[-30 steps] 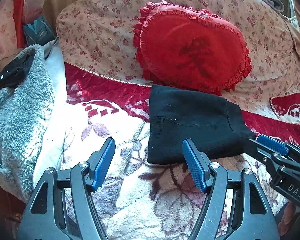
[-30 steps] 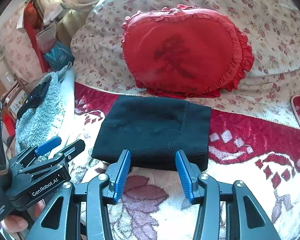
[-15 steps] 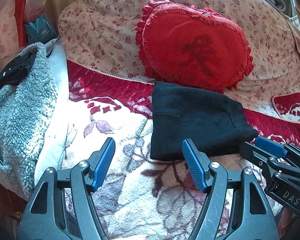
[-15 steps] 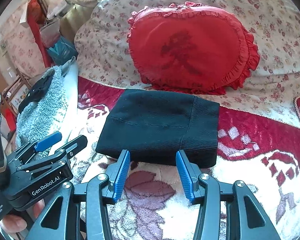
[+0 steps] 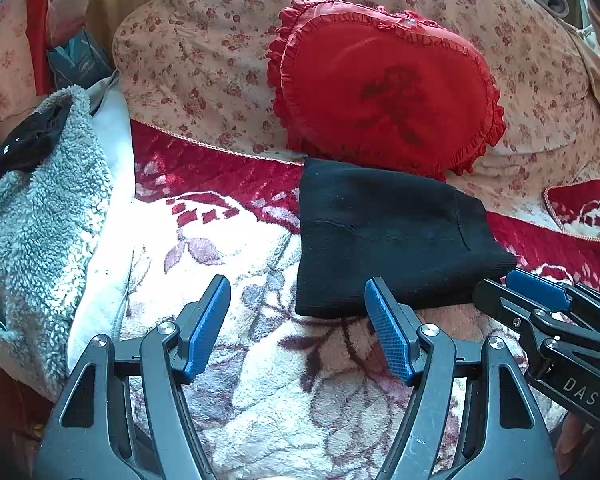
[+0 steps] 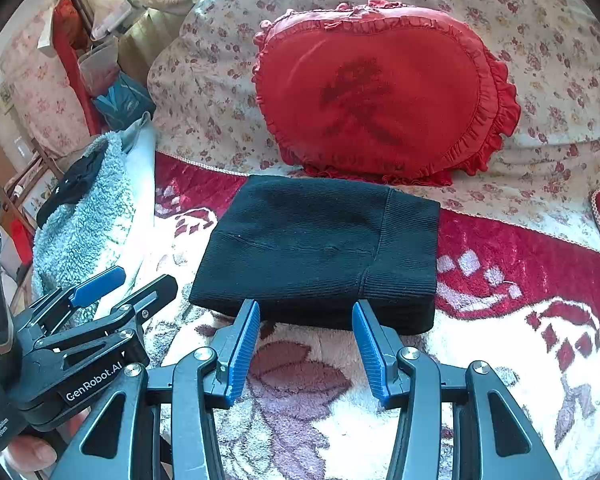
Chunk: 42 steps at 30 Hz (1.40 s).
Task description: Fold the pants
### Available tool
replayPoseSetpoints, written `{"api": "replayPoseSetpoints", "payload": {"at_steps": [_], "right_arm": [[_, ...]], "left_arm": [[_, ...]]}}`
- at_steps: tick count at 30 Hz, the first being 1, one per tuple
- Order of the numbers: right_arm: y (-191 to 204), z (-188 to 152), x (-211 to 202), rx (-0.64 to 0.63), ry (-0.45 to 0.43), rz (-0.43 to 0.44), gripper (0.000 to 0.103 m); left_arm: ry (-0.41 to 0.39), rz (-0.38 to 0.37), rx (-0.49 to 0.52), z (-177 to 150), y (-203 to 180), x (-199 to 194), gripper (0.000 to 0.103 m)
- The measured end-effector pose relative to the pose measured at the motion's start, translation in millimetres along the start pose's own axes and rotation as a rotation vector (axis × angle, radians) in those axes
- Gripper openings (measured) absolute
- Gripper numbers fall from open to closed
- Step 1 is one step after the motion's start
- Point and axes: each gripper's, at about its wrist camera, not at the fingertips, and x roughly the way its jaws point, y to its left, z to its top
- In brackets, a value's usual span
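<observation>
Both grippers now backed off twd near edge. Left gripper (image 5: 298, 328) and right gripper (image 6: 306, 346) spread, empty. Pants (image 6: 320, 252) sit folded on blanket (image 6: 480, 380), near side of red pillow (image 6: 380, 92). Fold looks done.

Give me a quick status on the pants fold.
Left gripper open, empty. Right gripper open, empty, at the near edge of the pants. Pants in a compact folded stack on the blanket. Nothing blocking.
</observation>
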Motion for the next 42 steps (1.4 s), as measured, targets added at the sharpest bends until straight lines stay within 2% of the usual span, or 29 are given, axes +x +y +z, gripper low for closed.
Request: {"api": "replayPoseSetpoints", "payload": {"at_steps": [42], "right_arm": [[-5.0,0.6,15.1,0.003,0.040,-0.006,0.047]], "left_arm": [[0.030,0.006,0.006,-4.3,-4.7,11.7,0.070]]}}
